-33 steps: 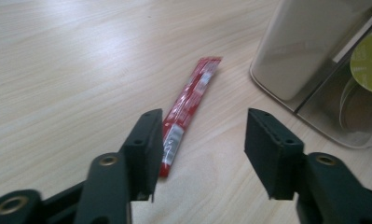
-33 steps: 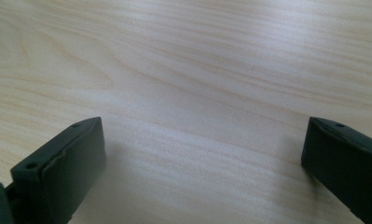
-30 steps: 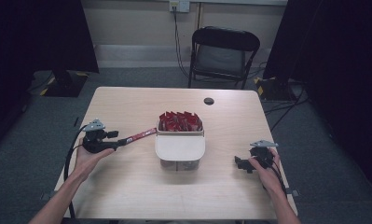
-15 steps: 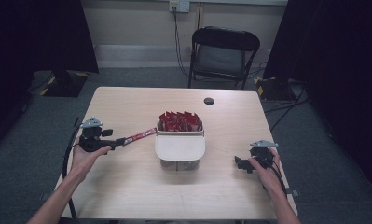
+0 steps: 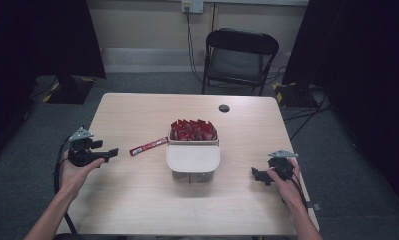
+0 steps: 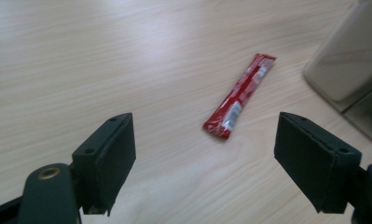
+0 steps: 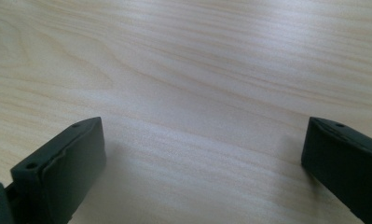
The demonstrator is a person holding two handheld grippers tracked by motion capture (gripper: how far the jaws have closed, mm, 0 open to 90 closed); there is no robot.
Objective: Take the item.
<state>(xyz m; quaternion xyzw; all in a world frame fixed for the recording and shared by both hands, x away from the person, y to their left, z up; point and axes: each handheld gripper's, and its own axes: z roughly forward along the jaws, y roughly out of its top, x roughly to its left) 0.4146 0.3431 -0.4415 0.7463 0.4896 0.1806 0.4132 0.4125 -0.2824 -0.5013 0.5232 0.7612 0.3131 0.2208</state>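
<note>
- Left gripper [image 5: 112,151] is wide open w/ nothing between the jaws; they've just been opening. It sits near the table's left edge, pointing at the red sachet [image 5: 148,146].
- Right gripper [image 5: 257,176] is also wide open and empty, parked over bare wood on the right side, well apart from everything.
- The sachet lies flat on the table [image 5: 137,210], loose, between the left gripper and the container [image 5: 193,160], just beside its left rim. In the left gripper view the sachet [image 6: 239,95] is out ahead of the jaws, not touching either one.
- Rest of the red sachets [image 5: 193,130] stand packed in the back compartment of the container.
- Risks imo: the sachet is thin and lies flat, so jaws coming in too high prob close on air, too low and they scrape the wood and shove it away.
- It's lying diagonal, so w/o lining up the wrist the pads could catch just a corner and it'd swing or slip out.
- Pushing it toward the container could wedge it against the wall.
</note>
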